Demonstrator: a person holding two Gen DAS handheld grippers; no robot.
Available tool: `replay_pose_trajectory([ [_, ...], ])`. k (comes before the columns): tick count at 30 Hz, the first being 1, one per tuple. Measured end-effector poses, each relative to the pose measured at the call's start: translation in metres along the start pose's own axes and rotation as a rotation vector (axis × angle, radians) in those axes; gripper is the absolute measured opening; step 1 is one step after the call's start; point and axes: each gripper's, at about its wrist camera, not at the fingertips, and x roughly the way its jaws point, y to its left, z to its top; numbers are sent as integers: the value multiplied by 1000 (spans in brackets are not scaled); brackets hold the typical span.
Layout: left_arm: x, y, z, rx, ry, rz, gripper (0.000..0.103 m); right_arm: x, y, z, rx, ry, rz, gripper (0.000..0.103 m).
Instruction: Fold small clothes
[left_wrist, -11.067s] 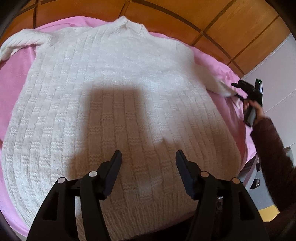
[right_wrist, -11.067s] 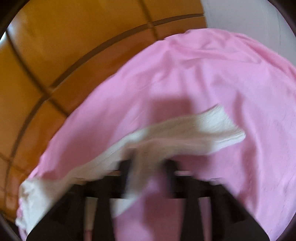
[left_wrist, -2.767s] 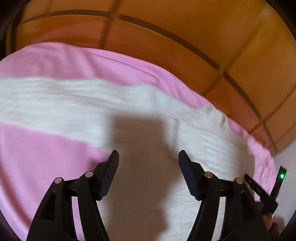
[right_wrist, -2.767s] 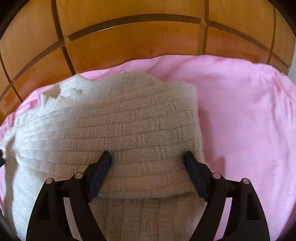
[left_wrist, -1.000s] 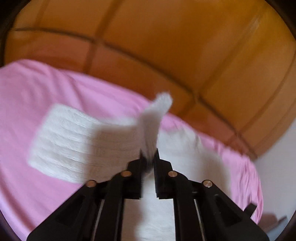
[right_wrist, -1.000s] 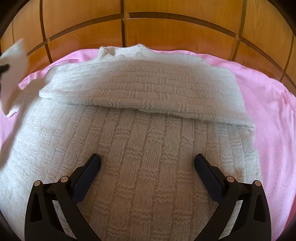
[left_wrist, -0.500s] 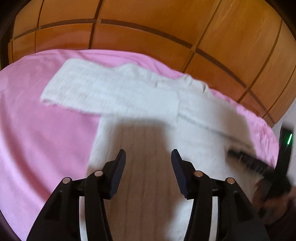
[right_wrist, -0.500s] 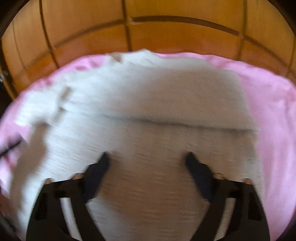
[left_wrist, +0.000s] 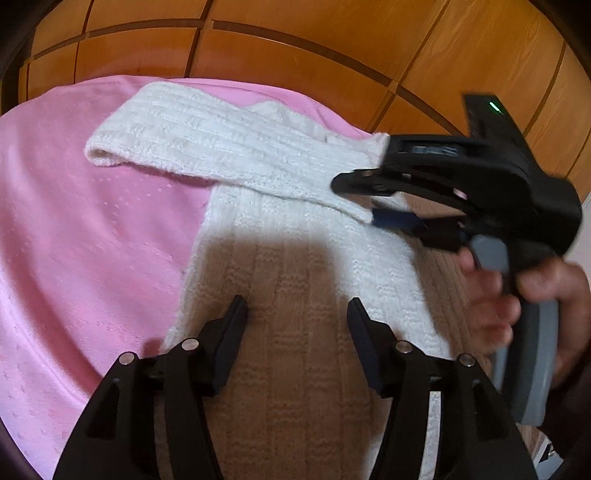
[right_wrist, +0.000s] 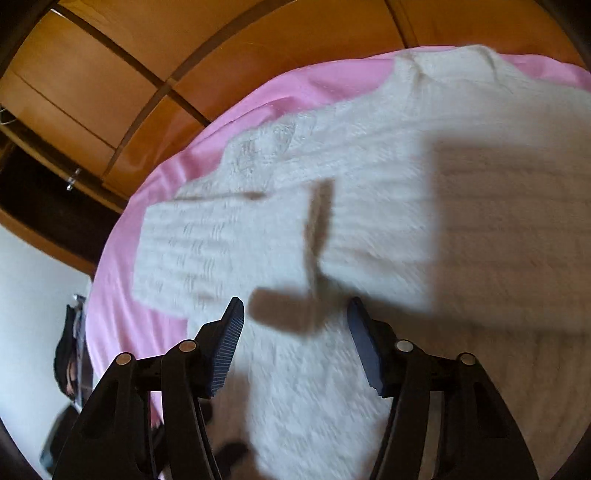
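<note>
We see a white knitted sweater (left_wrist: 295, 206) worked in a basket-weave block pattern with ribbed edges, lying on a plain pink bed sheet (left_wrist: 92, 240) dotted with a faint woven speckle. At twelve o'clock stands an orange-brown wooden panelled wall (left_wrist: 314, 48) lined with dark grooves. Both black plastic grippers carry dark blue ridged pads (right_wrist: 225, 347).
</note>
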Motion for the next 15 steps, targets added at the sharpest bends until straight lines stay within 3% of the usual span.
replay_pose_trajectory([
  [1, 0, -1, 0, 6, -1, 1, 59, 3, 3, 0, -10, -2, -14, 21],
  [2, 1, -2, -1, 11, -2, 3, 60, 6, 11, 4, -29, 5, -26, 7],
  [4, 1, -2, -1, 11, -4, -3, 61, -1, 26, 4, -83, -10, -47, 5],
  [10, 3, -5, 0, 16, -3, 2, 61, -82, 77, 29, -250, -220, 6, 5],
  [15, 4, -8, -1, 24, -2, 12, 61, -154, 51, 53, -224, -368, -36, 5],
])
